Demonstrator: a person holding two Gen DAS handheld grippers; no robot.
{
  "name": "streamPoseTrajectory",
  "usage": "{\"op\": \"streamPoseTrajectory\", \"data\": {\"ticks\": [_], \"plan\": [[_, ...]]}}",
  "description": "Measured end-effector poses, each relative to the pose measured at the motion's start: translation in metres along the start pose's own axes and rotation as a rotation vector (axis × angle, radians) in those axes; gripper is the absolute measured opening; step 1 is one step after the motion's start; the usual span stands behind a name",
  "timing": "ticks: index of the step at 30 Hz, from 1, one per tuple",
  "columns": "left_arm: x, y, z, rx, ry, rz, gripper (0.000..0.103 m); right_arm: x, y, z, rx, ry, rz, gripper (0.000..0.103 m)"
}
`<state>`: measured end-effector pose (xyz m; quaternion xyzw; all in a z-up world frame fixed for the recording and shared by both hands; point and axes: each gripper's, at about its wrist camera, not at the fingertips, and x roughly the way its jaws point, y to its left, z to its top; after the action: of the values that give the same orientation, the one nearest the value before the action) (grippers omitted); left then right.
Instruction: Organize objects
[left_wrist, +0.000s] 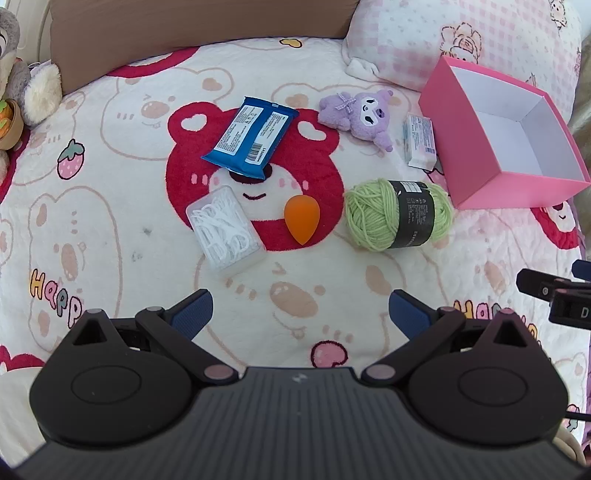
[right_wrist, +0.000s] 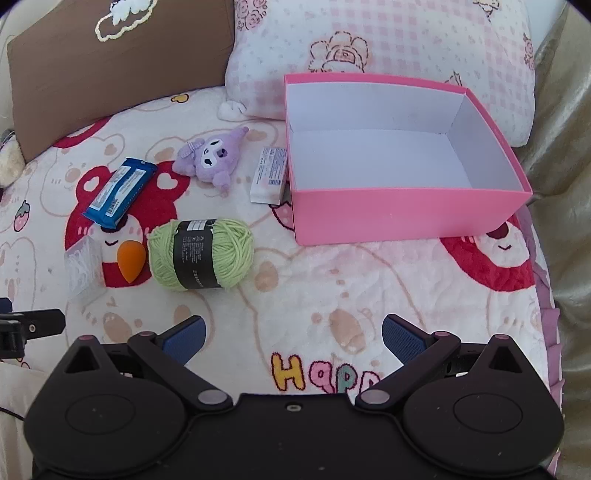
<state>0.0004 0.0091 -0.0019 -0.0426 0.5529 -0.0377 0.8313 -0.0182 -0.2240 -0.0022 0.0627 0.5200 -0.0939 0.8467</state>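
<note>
Pink box (right_wrist: 406, 218) sits far right on the bed (right_wrist: 332, 280), yarn (right_wrist: 201, 254) left of it. Both grippers, left (left_wrist: 300, 314) and right (right_wrist: 293, 338), hold nothing, fingers spread wide.

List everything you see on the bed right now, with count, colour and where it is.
box: one, pink outside, white inside, nothing in it, right side of the blanket
yarn ball: one, light green with black label, centre
sponge: one, orange, teardrop-shaped, left of the yarn
floss pick case: one, clear, white picks inside, left of the sponge
wipes pack: one, blue, behind the sponge
plush toy: one, purple, behind the yarn
small carton: one, white, beside the box's left wall
blanket: one, pink-white with red bears
pillow: one, pink checked, behind the box
cushion: one, brown, back left
left gripper: one, black, blue pads, open
right gripper: one, black, blue pads, open
</note>
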Motion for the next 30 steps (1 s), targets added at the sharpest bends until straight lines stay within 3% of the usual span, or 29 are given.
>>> {"op": "streamPoseTrajectory", "data": {"ticks": [30], "plan": [[-0.02, -0.009, -0.002, 0.044, -0.03, 0.057, 0.103, 0.002, -0.003, -0.002, 0.03, 0.016, -0.03, 0.103]]}}
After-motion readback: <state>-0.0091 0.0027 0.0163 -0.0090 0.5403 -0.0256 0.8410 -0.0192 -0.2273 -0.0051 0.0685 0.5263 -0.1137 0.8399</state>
